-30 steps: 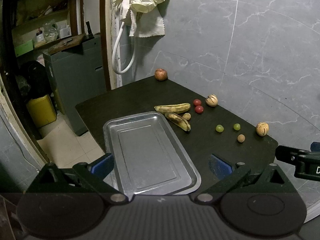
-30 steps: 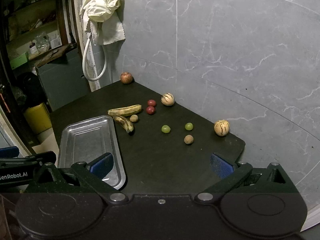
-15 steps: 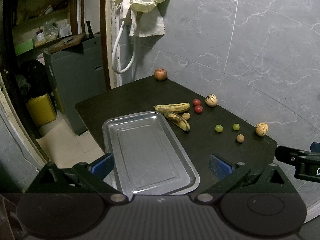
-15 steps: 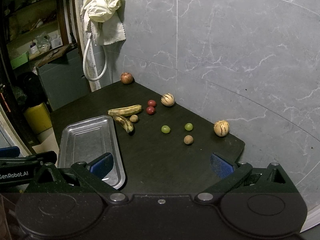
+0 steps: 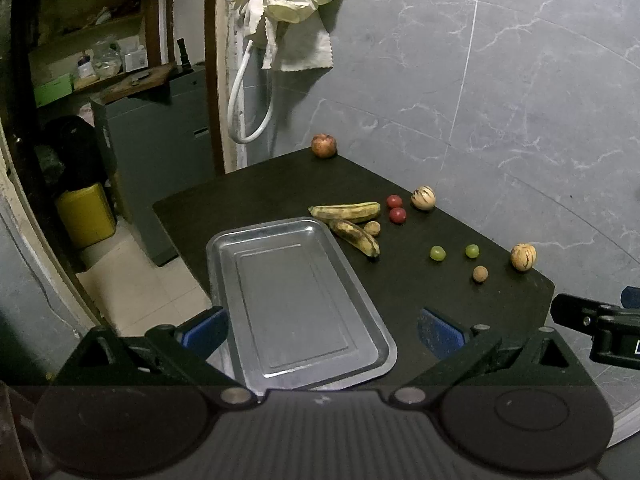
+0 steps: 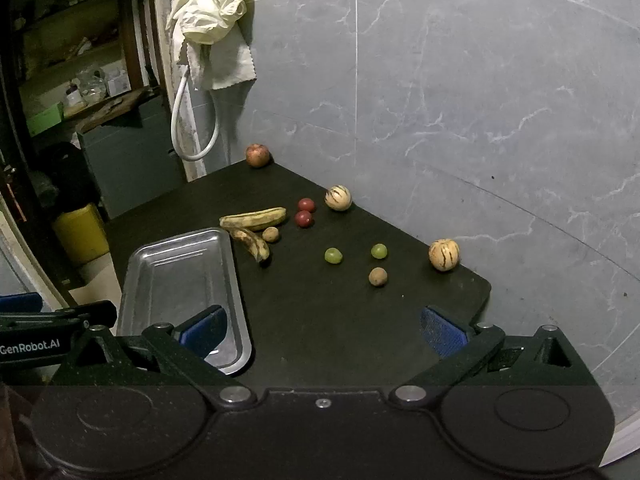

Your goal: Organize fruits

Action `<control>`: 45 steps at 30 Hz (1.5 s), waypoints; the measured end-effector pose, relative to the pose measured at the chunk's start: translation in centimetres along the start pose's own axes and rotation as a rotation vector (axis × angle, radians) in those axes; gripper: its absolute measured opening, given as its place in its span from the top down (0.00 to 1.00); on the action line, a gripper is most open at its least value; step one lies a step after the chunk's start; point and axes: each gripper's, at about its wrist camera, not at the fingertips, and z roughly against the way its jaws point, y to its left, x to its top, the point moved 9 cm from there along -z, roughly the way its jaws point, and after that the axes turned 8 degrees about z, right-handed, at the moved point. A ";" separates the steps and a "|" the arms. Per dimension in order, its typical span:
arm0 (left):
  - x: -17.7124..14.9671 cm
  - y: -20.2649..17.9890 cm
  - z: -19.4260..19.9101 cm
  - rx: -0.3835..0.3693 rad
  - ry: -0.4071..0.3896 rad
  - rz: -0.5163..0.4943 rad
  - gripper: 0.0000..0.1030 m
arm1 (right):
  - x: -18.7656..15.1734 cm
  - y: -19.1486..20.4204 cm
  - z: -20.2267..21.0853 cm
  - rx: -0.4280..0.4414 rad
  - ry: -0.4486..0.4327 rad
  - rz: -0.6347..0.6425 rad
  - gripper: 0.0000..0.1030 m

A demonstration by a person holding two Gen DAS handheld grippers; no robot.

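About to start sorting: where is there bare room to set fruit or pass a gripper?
Free: inside the metal tray, and the near tabletop between tray and green grapes. Crowded: around the bananas and red fruits.

I see a shiny brushed-metal tray (image 5: 294, 240) on a matt dark table (image 5: 256, 196), with polished marble wall (image 5: 520, 100) at two o'clock.

Metal tray (image 6: 180, 276): near edge hidden behind right gripper (image 6: 322, 330). Shelf clutter (image 5: 104, 64) dim, unidentifiable.
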 end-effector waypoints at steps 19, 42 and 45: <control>-0.7 1.6 -1.0 -0.080 0.081 0.083 0.00 | -2.0 -2.0 -0.3 0.058 -0.062 -0.133 0.01; 6.1 -3.5 -19.6 -0.362 0.146 -0.204 0.01 | 1.6 -3.7 -9.6 -0.129 -0.018 -0.163 0.01; 6.2 -4.6 -21.0 -0.331 0.156 -0.165 0.01 | 0.6 -4.6 -11.0 -0.122 0.014 -0.196 0.01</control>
